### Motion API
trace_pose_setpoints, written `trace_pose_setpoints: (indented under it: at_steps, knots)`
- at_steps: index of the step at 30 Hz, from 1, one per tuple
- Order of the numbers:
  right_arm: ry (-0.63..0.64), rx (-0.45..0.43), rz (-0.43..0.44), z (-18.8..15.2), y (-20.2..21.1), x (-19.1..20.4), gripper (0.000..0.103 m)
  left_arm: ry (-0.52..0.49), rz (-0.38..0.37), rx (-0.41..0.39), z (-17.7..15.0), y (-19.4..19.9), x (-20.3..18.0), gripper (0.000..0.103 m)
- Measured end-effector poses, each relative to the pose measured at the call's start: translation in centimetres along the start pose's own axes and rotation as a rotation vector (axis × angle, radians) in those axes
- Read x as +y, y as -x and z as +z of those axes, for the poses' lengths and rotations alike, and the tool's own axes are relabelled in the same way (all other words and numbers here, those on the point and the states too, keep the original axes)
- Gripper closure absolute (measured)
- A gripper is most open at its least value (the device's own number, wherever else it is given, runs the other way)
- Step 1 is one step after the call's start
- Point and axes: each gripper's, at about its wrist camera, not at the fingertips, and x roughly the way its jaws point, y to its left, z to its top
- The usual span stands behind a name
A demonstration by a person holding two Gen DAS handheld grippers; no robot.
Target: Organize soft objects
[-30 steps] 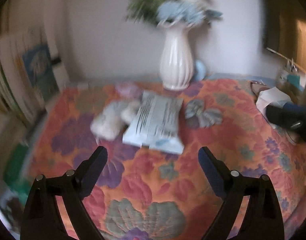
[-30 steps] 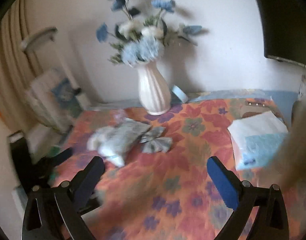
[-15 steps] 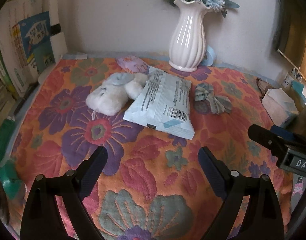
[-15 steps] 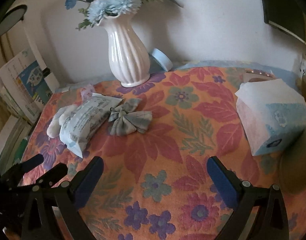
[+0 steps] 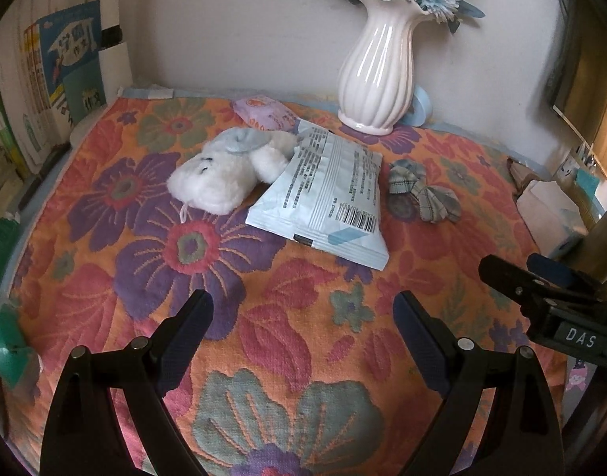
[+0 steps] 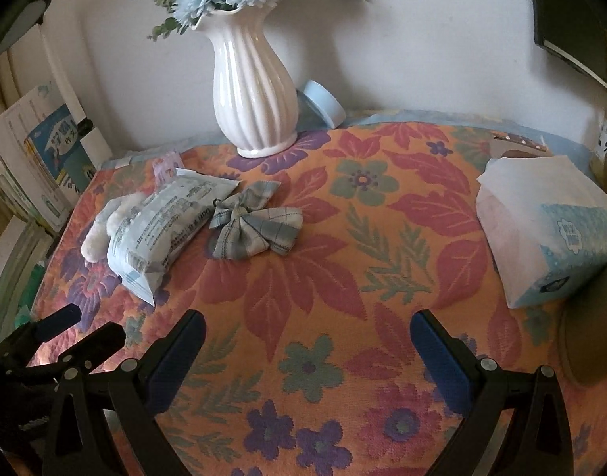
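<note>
A white plush toy [image 5: 220,174] lies on the flowered cloth, partly under a pale blue wipes pack [image 5: 327,194]; both show in the right wrist view, toy [image 6: 99,230] and pack [image 6: 164,222]. A grey checked fabric bow [image 5: 422,192] [image 6: 256,226] lies right of the pack. A small purple tissue packet [image 5: 266,113] lies behind the toy. A white-and-blue tissue pack [image 6: 545,226] sits at the right. My left gripper [image 5: 303,313] is open and empty, short of the wipes pack. My right gripper [image 6: 307,333] is open and empty over bare cloth.
A white ribbed vase [image 5: 379,67] [image 6: 254,83] with blue flowers stands at the back by the wall, a pale blue round lid [image 6: 323,103] behind it. Books [image 5: 53,79] stand along the left edge. The flowered cloth [image 6: 383,277] covers the table.
Both views have steadied and tilted down toward the table. The objects lie where they were. Both grippers stay open.
</note>
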Motion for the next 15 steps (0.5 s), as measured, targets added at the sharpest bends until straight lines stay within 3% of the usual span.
trace_pose_setpoints:
  at_steps: [15]
  knots:
    - [-0.011,0.022,-0.005,-0.02,-0.61,-0.12,0.000,0.017,-0.022,0.020,0.00,-0.25,0.16,0.011]
